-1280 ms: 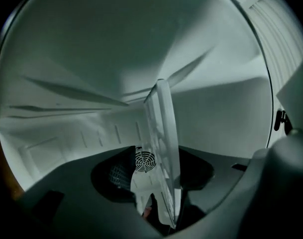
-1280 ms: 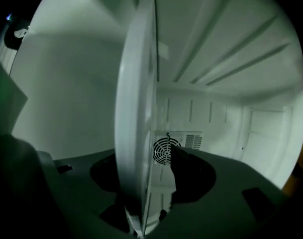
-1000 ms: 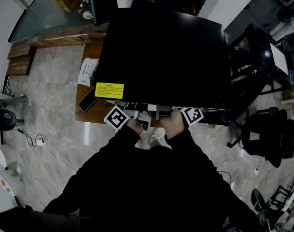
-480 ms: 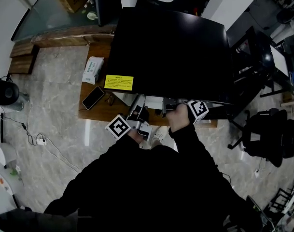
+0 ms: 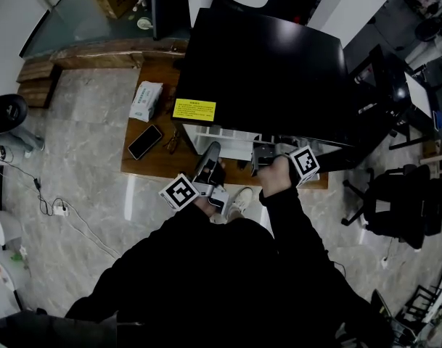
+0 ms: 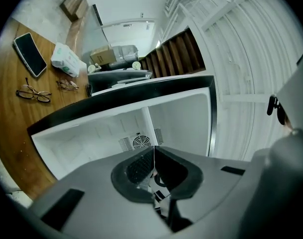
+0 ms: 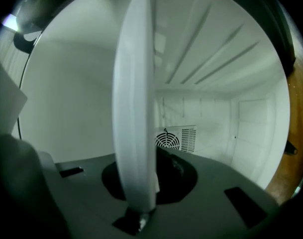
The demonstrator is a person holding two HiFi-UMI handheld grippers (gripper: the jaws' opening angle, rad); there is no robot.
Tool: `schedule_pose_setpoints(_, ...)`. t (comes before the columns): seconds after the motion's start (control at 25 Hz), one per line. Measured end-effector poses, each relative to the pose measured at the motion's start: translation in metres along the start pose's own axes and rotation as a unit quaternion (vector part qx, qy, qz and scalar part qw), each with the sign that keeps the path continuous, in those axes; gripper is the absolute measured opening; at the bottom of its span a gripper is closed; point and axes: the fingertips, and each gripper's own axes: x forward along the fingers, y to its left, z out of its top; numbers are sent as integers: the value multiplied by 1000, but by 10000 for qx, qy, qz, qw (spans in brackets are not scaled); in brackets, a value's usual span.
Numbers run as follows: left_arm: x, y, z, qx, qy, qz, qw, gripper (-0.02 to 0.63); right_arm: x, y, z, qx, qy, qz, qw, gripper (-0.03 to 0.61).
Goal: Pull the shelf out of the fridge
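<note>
Your right gripper (image 7: 146, 176) fingers pinch the shelf (image 7: 134, 98) edge, still inside the fridge (image 5: 271, 71). Pull straight toward yourself, level. Your left gripper (image 6: 153, 157) fingers are closing on nothing; steady the fridge with them.

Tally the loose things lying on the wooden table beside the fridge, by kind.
Phone: 1
Tissue pack: 1
Pairs of glasses: 2
Total: 4
</note>
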Motion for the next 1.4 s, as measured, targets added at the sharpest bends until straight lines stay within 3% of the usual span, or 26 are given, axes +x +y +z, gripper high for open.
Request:
schedule_pose_setpoints(1.0, -71, -12, -27, -159, 585, -154, 9980, 6, -87, 1, -22, -42, -36, -130, 9999, 32)
schedule_pose_setpoints(1.4, -92, -14, -46, -11, 478, -85, 9988, 6, -136, 0, -34, 63, -79, -278, 9996, 32)
